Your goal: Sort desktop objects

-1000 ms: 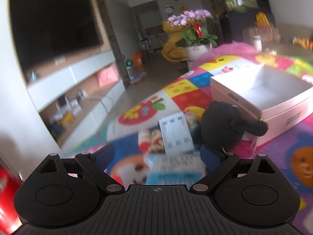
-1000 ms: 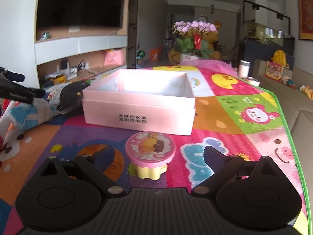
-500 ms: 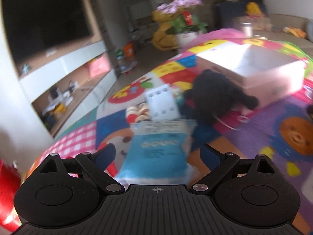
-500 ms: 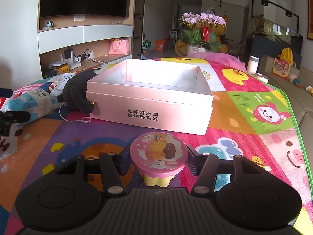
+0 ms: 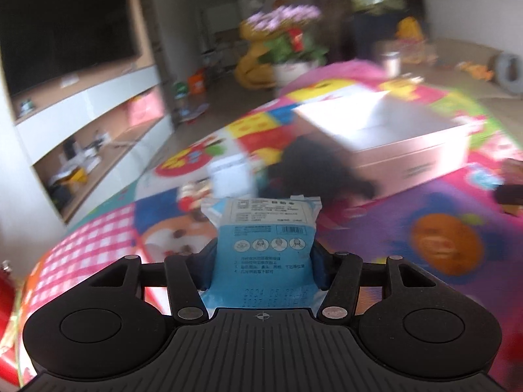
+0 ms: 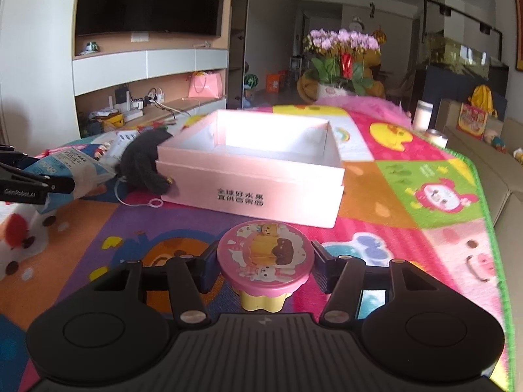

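Observation:
My left gripper (image 5: 261, 261) is shut on a blue and white mask packet (image 5: 261, 238) and holds it above the play mat. The same packet (image 6: 65, 171) and the left gripper (image 6: 36, 183) show at the left of the right wrist view. My right gripper (image 6: 264, 269) is shut on a pink-lidded yellow cup toy (image 6: 265, 261) just above the mat. An open pink box (image 6: 261, 163) stands ahead of it, and it also shows in the left wrist view (image 5: 402, 137). A black plush toy (image 6: 143, 160) lies against the box's left side.
A white card packet (image 5: 228, 178) and small snack items (image 5: 193, 196) lie beyond the mask packet. The colourful play mat (image 6: 425, 196) ends at a green edge on the right. A TV cabinet (image 6: 147, 75) and a flower pot (image 6: 340, 62) stand farther back.
My left gripper closed on the mask packet and lifted it. My right gripper closed on the cup toy and raised it slightly, nearer the box.

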{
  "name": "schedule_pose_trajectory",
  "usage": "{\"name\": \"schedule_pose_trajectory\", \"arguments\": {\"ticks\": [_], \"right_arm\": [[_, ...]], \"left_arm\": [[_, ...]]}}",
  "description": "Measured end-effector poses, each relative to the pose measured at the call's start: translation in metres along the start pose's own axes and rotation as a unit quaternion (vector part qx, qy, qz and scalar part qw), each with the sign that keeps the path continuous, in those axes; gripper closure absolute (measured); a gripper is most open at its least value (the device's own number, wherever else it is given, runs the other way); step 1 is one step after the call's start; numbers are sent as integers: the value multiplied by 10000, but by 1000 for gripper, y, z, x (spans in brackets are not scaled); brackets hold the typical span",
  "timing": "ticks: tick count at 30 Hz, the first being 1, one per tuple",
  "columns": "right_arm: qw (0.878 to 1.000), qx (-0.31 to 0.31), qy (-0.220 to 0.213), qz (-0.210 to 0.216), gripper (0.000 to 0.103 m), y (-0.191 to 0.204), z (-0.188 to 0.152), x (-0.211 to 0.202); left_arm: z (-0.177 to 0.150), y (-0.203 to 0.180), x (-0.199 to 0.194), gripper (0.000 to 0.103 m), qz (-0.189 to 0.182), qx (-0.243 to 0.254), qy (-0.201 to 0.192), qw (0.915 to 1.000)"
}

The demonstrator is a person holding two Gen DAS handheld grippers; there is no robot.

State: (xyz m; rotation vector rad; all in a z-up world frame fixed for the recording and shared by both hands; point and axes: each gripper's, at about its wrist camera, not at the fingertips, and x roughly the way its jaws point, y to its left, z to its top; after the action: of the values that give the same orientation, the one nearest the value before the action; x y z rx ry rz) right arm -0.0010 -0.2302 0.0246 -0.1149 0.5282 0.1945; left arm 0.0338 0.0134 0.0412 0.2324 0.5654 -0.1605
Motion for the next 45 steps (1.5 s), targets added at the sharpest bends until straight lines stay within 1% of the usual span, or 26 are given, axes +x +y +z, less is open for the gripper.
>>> {"name": "schedule_pose_trajectory", "arguments": {"ticks": [4, 7, 10, 11, 12, 13, 14, 16, 18, 19, 21, 23, 24, 26, 29, 31, 33, 35, 37, 40, 42, 43, 45], "right_arm": [[9995, -172, -267, -54, 47, -8, 3, -32], [9977, -167, -624, -229, 47, -17, 11, -53], [9936, -112, -1022, -471, 47, -25, 27, -60], [9921, -117, -1136, -521, 47, -26, 34, -58], [9907, -134, -1233, -557, 47, -26, 43, -53], [9892, -160, -1328, -592, 47, -25, 52, -46], [9874, -198, -1436, -630, 47, -23, 62, -38], [9827, -252, -1687, -728, 47, -18, 85, -16], [9798, -237, -1900, -583, 42, -16, 106, 7], [9807, -219, -1874, -509, 39, -16, 115, 17], [9823, -170, -1806, -461, 36, -18, 126, 30], [9819, -70, -1843, -423, 29, -27, 125, 30], [9817, -9, -1848, -456, 28, -31, 122, 29], [9843, 117, -1698, -474, 28, -38, 114, 28], [9909, 124, -1282, -395, 28, -38, 99, 34], [9939, -138, -1033, -359, 28, -27, 88, 40], [9944, -516, -876, -290, 28, -12, 80, 44], [9937, -796, -769, -148, 28, 5, 75, 47], [9936, -881, -697, 90, 28, 21, 73, 45], [9914, -1060, -655, 406, 28, 52, 77, 46], [9870, -1354, -687, 531, 28, 76, 81, 49], [9834, -1570, -715, 561, 28, 92, 81, 52], [9760, -1985, -680, 576, 28, 123, 85, 63]], "left_arm": [[8, -26, -41, 43, -568, 95, -359, 9977], [28, -37, -54, 43, -892, 13, -601, 9942], [70, -44, -45, 43, -1155, -140, -950, 9887], [90, -47, -35, 43, -1216, -175, -1127, 9860], [108, -50, -26, 42, -1322, -179, -1222, 9835], [127, -50, -14, 38, -1401, -247, -1314, 9811], [146, -50, 1, 37, -1368, -386, -1393, 9800], [173, -47, 22, 19, -1174, -457, -1355, 9827], [182, -36, 30, 12, -909, -615, -1292, 9855], [178, -25, 28, 7, -841, -790, -1259, 9853], [161, -4, 23, 7, -737, -1012, -1178, 9851], [132, 11, 18, 6, -429, -1052, -990, 9886], [116, 18, 17, 6, -280, -1042, -893, 9901], [77, 20, 15, 4, -36, -963, -630, 9933], [25, 13, 13, 3, 109, -776, -239, 9966], [-1, 6, 10, 2, 183, -642, -66, 9977], [-23, 5, 5, 2, 362, -589, -15, 9976], [-33, 9, 4, 2, 483, -712, 56, 9963], [-43, 15, 5, 1, 497, -865, 179, 9948], [-46, 21, 5, 1, 789, -768, 189, 9937], [-50, 27, 5, 1, 1034, -760, 167, 9916], [-51, 30, 5, 1, 1078, -807, 171, 9907], [-54, 37, 4, 1, 1030, -965, 201, 9898]]}}
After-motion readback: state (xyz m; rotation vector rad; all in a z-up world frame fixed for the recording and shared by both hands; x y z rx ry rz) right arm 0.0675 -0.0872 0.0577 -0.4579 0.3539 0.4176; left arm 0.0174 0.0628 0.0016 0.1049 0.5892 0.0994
